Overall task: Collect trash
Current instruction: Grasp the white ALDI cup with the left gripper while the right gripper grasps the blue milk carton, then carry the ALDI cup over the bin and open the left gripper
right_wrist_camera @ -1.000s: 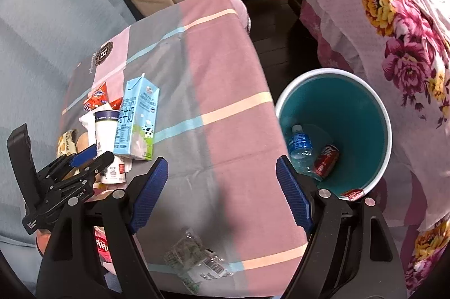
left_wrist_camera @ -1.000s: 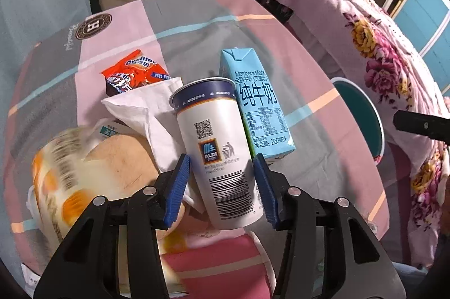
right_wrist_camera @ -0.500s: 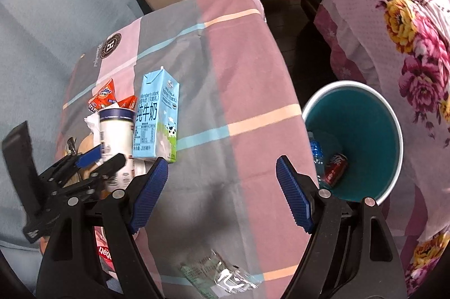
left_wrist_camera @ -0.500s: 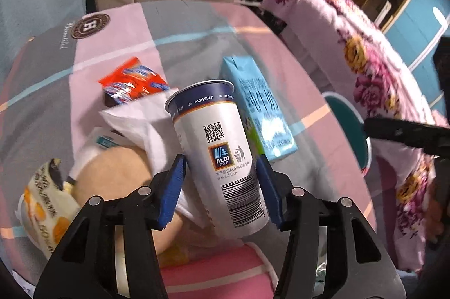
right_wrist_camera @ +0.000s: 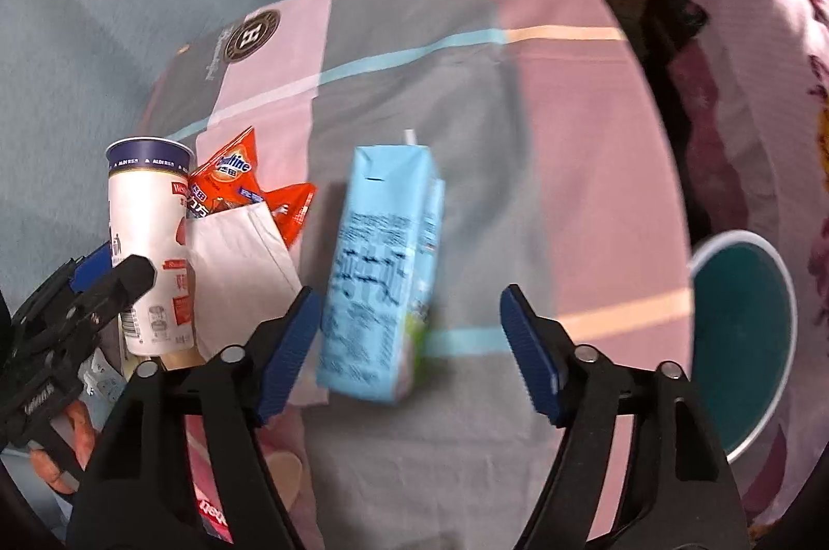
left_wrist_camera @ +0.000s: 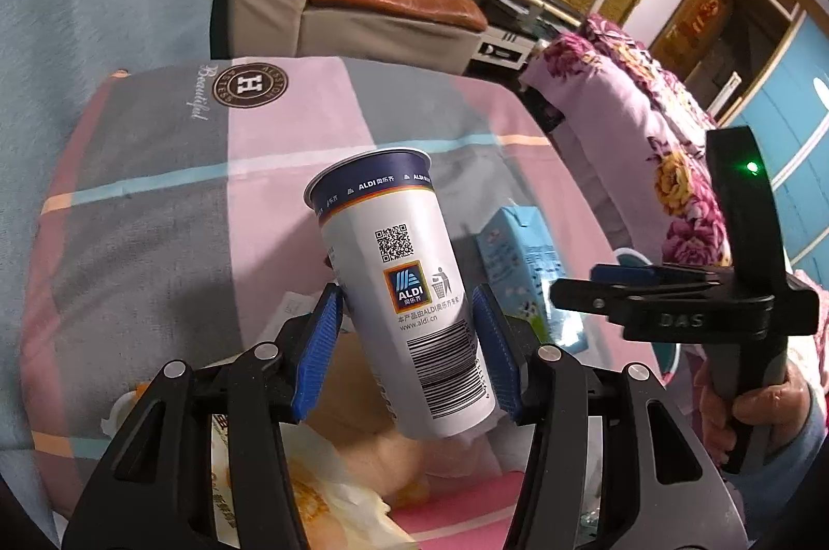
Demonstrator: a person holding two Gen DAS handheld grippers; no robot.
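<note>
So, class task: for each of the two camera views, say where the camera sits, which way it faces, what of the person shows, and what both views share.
Left wrist: on the left gripper, looking down along its fingers at the ALDI paper cup clamped between them; the person's right hand shows.
Right wrist: on the right gripper, looking down at the blue milk carton; fingers closing, not yet gripping.
Shared: cup, carton, teal bin, checked tablecloth.

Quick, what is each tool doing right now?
Left tool: shut on the cup.
Right tool: open, closing around the milk carton, not gripping it yet.
</note>
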